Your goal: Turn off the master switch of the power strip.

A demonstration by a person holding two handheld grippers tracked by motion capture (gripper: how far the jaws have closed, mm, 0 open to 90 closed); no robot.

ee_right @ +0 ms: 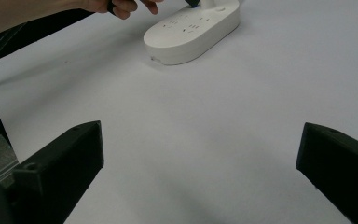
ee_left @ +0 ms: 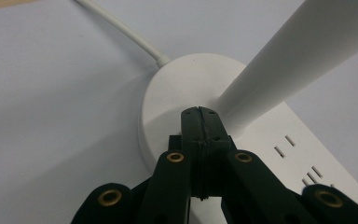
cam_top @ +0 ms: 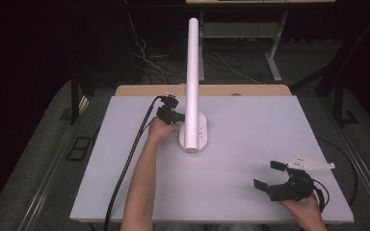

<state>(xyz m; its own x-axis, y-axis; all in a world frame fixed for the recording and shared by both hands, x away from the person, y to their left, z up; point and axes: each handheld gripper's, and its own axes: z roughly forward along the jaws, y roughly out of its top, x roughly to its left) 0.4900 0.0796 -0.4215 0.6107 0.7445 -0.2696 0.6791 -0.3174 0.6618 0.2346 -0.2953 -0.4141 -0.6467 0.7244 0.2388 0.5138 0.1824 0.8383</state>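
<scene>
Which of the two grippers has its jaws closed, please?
The left gripper, its jaws pressed together with nothing between them, tips at the white lamp base by the pole. The right gripper, apart near the table's corner, stands wide open.

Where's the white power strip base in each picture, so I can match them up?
High view: base at centre, beside the left tongs.
Left gripper view: base at centre, under the shut jaws.
Right gripper view: base at top centre.
Shared landmark: the white post.
</scene>
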